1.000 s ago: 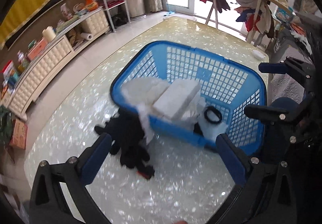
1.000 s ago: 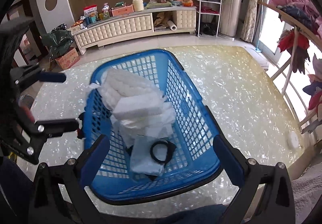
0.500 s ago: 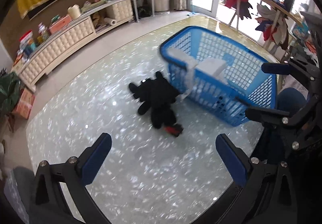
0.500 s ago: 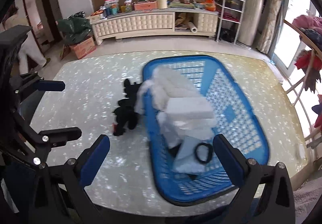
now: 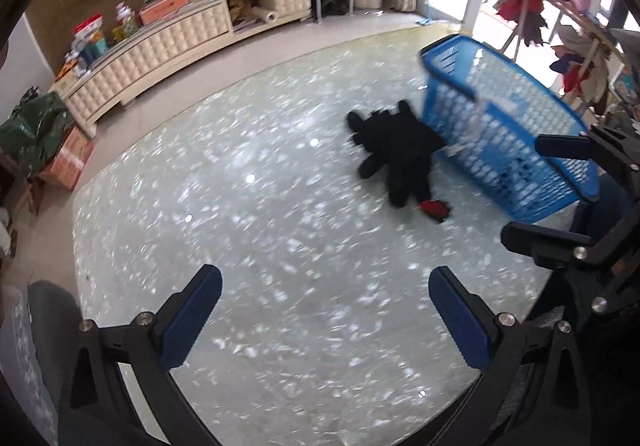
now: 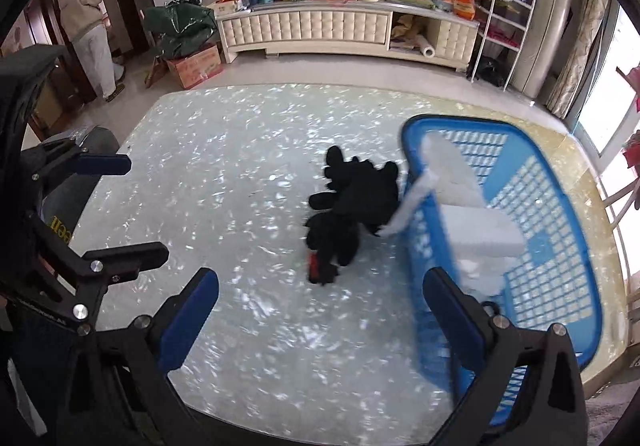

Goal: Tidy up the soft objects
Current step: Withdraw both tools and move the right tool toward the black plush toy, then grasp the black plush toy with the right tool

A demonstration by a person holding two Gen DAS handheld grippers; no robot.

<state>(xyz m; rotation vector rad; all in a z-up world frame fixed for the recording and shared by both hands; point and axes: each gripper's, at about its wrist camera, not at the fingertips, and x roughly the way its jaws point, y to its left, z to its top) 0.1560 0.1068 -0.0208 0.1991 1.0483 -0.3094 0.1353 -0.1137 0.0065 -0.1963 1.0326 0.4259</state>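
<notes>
On the tabletop, right half: a black plush toy (image 6: 352, 205) lay flat, touching the left wall of a blue basket (image 6: 560, 242).
Tabletop (image 6: 240, 205): pale, glossy, shell-patterned surface; its left and near parts were bare.
Plush toy: black body with spread limbs and a small red part (image 5: 434, 209) at the end nearer the cameras.
Basket: blue plastic lattice, standing along the right edge of the tabletop; its near end was blurred in both views.
Basket contents: folded white cloths (image 6: 476, 221) stacked inside; one white strip (image 6: 408, 205) hung over the left rim, its end resting against the toy.
Left hand-held gripper (image 5: 326, 316): released, blue-padded fingers spread wide, grasping nothing, above the near part of the tabletop and well apart from the toy.
Right hand-held gripper (image 6: 320, 320): released and empty; its right finger (image 6: 454, 320) overlapped the basket's near end in view.
Background: a cream quilted cabinet (image 6: 304, 31) along the wall; a person (image 6: 90, 21) stood at the doorway.
</notes>
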